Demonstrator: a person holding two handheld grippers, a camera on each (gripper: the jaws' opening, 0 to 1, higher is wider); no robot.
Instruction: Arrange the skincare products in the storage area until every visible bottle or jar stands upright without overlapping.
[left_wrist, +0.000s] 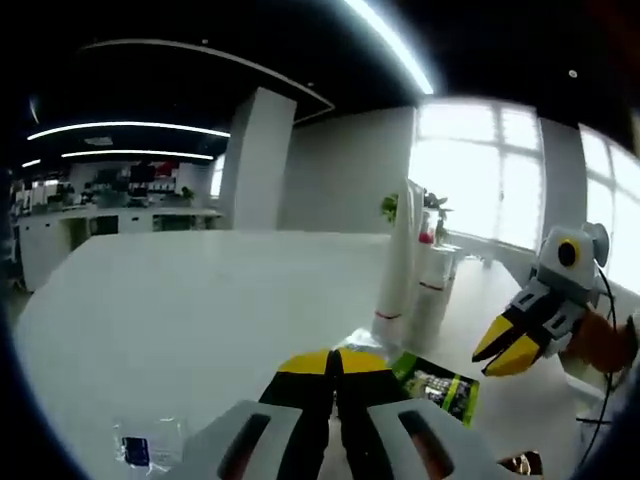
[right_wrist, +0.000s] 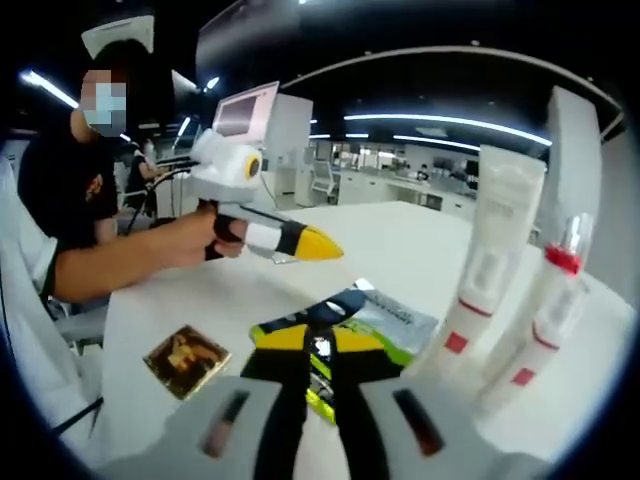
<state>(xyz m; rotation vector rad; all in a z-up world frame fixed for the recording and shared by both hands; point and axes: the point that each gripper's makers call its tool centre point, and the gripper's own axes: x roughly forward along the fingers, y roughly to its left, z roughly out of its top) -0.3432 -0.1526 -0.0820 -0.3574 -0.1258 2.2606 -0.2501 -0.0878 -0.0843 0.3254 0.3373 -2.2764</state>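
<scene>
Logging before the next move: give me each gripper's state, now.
Left gripper: fingers shut, holding nothing.
Right gripper: fingers shut, holding nothing, above the green packet.

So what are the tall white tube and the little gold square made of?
The tall white tube looks like matte soft plastic: smooth, no glare, with a flat crimped top. The gold square packet seems to be shiny foil or glossy printed paper, since it lies flat on the table; I can't tell which.

The green packet (right_wrist: 385, 325) lies partly hidden behind the right gripper (right_wrist: 322, 345), its print too blurred to read.
</scene>
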